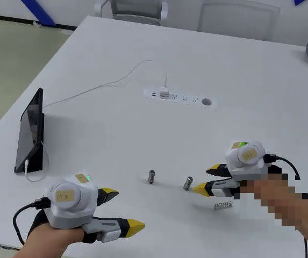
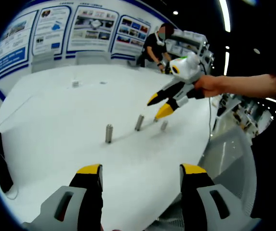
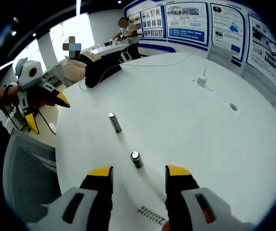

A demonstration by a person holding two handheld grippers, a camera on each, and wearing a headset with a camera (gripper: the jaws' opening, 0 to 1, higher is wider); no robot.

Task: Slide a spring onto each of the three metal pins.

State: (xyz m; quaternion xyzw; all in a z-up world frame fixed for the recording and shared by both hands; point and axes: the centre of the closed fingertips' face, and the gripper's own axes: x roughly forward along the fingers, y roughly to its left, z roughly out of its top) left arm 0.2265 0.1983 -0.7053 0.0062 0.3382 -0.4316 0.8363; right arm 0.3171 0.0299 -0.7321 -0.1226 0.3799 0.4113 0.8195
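Roughly two-thirds done, I'd judge: head view, one pin [image 1: 151,176] and a second pin [image 1: 188,183] stand upright, apparently sprung, loose spring [image 1: 223,205] flat beside the right gripper [image 1: 206,179]; left gripper view, left gripper [image 2: 141,169] gaping, empty; right gripper view, jaws apart, empty, loose spring close by.

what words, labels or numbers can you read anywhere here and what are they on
No text here can be read.
Wall posters: print too small and blurred.
Tan stickers atop the left gripper and right gripper: marks too blurred.
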